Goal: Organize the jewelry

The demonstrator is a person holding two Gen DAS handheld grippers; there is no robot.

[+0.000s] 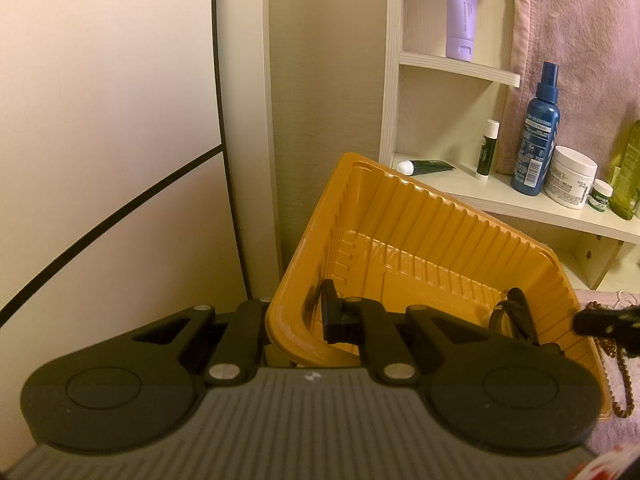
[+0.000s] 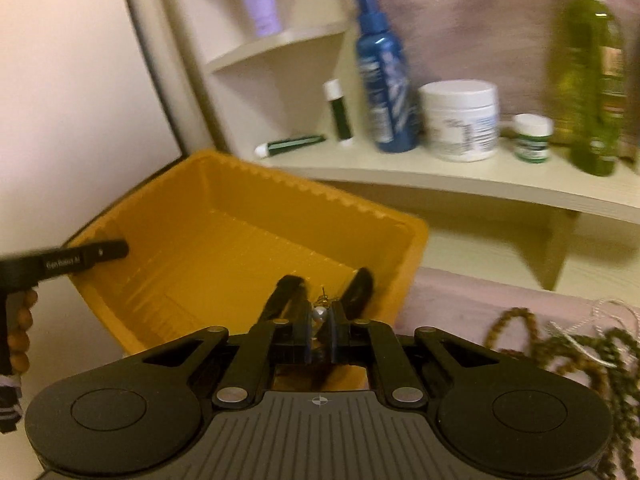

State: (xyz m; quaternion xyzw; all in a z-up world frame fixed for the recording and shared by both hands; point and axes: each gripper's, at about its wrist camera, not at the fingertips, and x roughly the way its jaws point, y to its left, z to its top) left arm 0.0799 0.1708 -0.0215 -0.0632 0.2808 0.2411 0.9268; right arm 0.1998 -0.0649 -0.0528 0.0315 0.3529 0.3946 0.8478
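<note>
A yellow ribbed plastic tray (image 1: 420, 224) is tilted up, and my left gripper (image 1: 296, 320) is shut on its near left rim. The tray also shows in the right wrist view (image 2: 224, 240), with the left gripper's finger (image 2: 80, 258) on its left rim. My right gripper (image 2: 321, 336) is shut on a small silver earring (image 2: 320, 314) and holds it over the tray's near right corner. Brown bead necklaces (image 2: 520, 328) and a silver chain (image 2: 600, 308) lie on the pink cloth (image 2: 472, 296) to the right. Beads (image 1: 624, 376) hang by the tray's right side in the left wrist view.
A white shelf unit (image 1: 500, 196) stands behind the tray with a blue spray bottle (image 2: 384, 76), a white cream jar (image 2: 460, 120), a small green-labelled jar (image 2: 532, 138), a green bottle (image 2: 592, 88), lip balm (image 2: 340, 112) and a purple tube (image 1: 462, 8). A white wall panel (image 1: 100, 120) is at the left.
</note>
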